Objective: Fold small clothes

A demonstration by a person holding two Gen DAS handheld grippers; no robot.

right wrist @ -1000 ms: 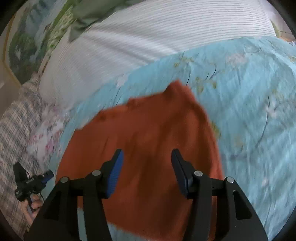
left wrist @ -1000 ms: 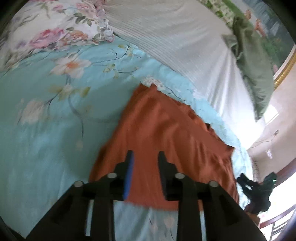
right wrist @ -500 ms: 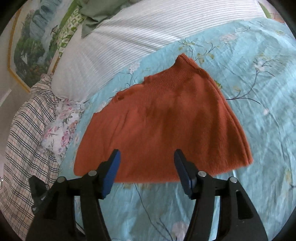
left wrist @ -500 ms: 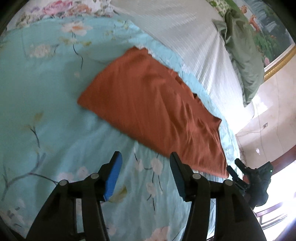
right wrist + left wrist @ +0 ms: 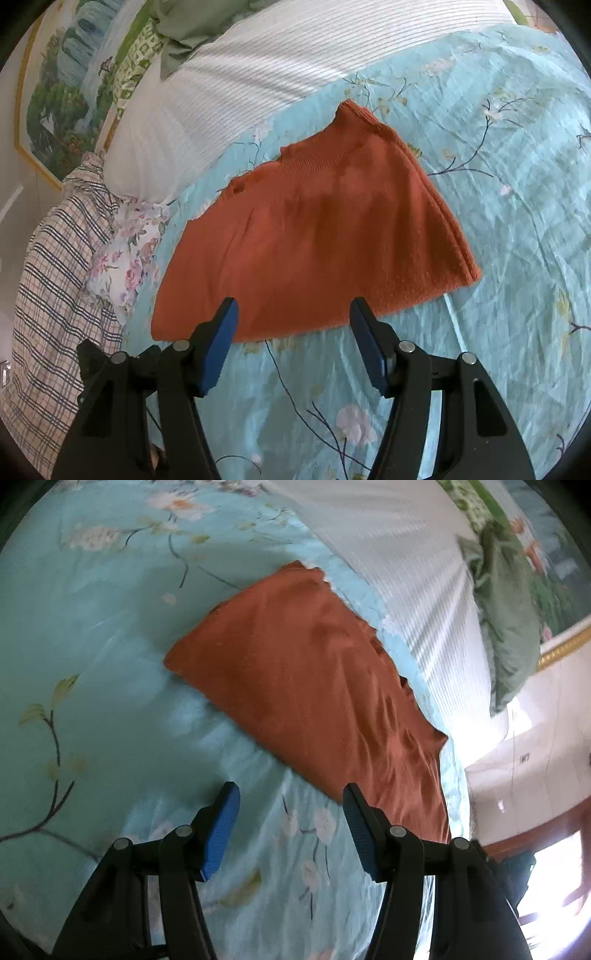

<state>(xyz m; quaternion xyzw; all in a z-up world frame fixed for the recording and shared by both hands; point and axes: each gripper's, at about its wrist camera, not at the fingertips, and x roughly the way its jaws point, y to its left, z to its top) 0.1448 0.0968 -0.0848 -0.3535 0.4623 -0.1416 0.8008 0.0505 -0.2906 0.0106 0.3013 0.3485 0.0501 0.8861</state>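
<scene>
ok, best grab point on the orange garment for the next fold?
Likely the two near hem corners. The orange garment lies flat on the floral sheet, hem toward both open grippers, so come in low from the near side: right gripper on the layered right corner, left gripper on the other.

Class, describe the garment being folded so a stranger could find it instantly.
Start at the turquoise floral bedspread, just below the white ribbed cover. The folded orange knit garment lies flat there. It is the only plain, rust-coloured piece among patterned bedding.
</scene>
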